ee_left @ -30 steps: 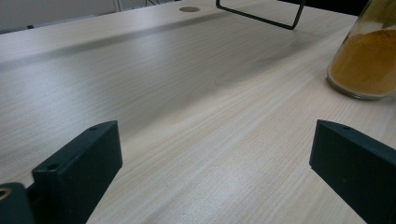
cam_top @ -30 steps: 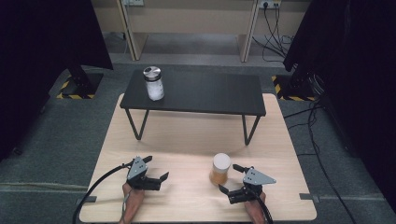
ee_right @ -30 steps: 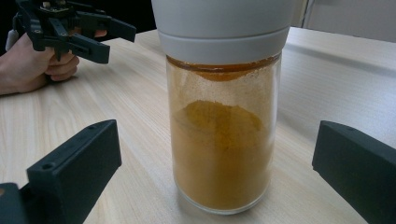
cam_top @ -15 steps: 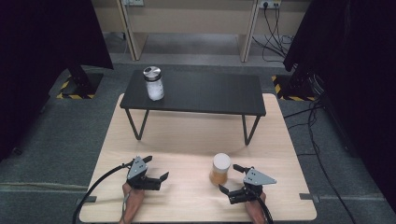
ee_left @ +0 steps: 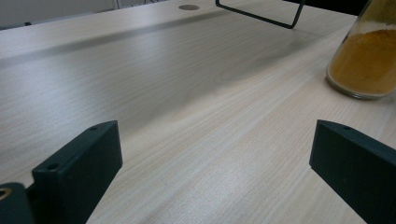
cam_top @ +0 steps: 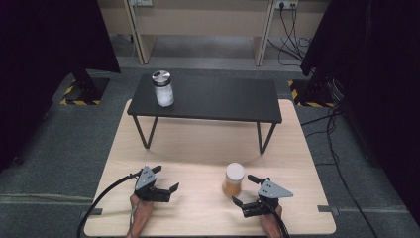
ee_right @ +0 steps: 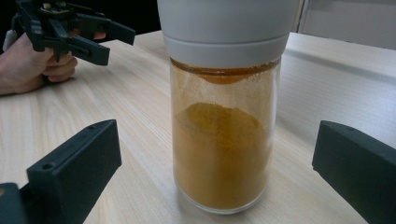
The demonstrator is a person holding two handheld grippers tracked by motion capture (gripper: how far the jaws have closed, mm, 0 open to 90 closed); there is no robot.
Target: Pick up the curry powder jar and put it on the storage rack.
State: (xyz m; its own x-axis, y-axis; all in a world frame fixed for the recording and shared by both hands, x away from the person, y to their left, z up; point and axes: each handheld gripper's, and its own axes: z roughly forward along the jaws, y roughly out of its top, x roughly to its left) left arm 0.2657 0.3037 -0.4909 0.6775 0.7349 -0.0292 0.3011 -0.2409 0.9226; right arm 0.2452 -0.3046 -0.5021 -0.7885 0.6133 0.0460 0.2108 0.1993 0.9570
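Your right gripper [cam_top: 243, 197] gapes wide, empty, jaws flanking the orange spice jar [cam_top: 233, 179] without touching it. Jar upright on the wooden table [cam_top: 198, 144], near front. Your left gripper [cam_top: 167, 186] wide too, well apart.

Light wood bench [cam_top: 148, 134] on grey carpet floor [cam_top: 54, 144]. Black curtains [cam_top: 44, 44] both sides. Beige cabinet [cam_top: 208, 25] at back, cables [cam_top: 337, 148] trailing right.

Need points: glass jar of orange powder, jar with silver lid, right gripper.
Glass jar of orange powder [ee_right: 223, 154]: right gripper view, powder-filled glass body.
Glass jar with silver lid [cam_top: 163, 93]: high view, white-filled body.
Right gripper [cam_top: 247, 195]: high view, midway between jaws.
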